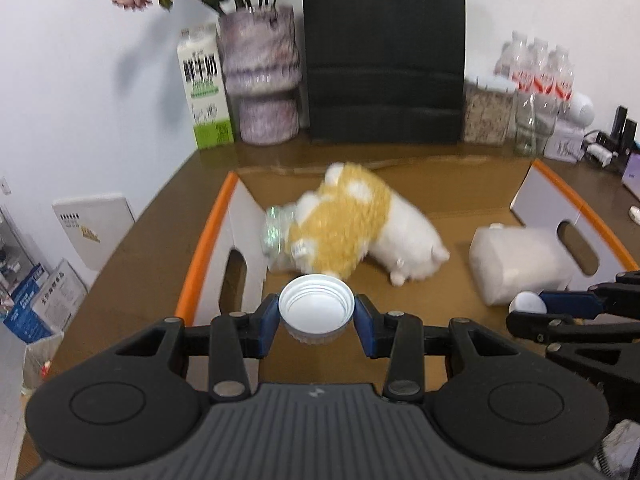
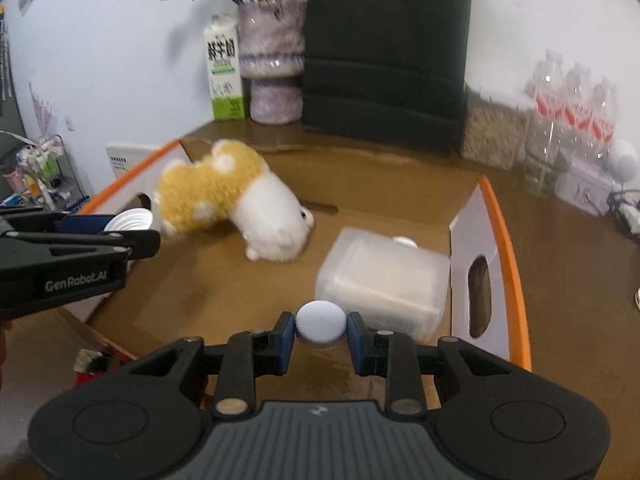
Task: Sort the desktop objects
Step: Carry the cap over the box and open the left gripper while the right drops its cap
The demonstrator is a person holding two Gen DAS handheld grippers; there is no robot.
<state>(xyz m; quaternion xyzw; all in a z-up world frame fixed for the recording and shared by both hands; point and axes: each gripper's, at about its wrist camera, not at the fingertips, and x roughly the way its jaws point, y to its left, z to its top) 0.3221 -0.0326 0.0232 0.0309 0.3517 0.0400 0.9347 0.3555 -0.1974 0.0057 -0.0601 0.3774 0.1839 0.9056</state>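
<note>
The left tongs [image 1: 316, 312] are nearest the lens, clenched on a white wide-mouth lid [image 1: 316, 304] held open side up; the right tongs [image 2: 321, 326] grip a small white cap [image 2: 321, 321] the same way. Both hang just over the near edge of the cardboard box [image 1: 460, 192] with orange-edged flaps, which sits on the brown surface [image 1: 132, 256].

I'd say the step is dropping these two pieces into the box. To do it well, carry each one past the near edge first, lower it close to the box floor, then release — a lid let go from high up may roll or bounce out.

Inside the box, counted:
- one plush toy [image 1: 360, 224] at 12 o'clock from the lid
- one clear plastic bottle [image 1: 278, 240] at 11 o'clock, touching the toy
- one frosted jug [image 2: 384, 280] lying at 1 o'clock from the cap

Being carried — one lid and one cap.
</note>
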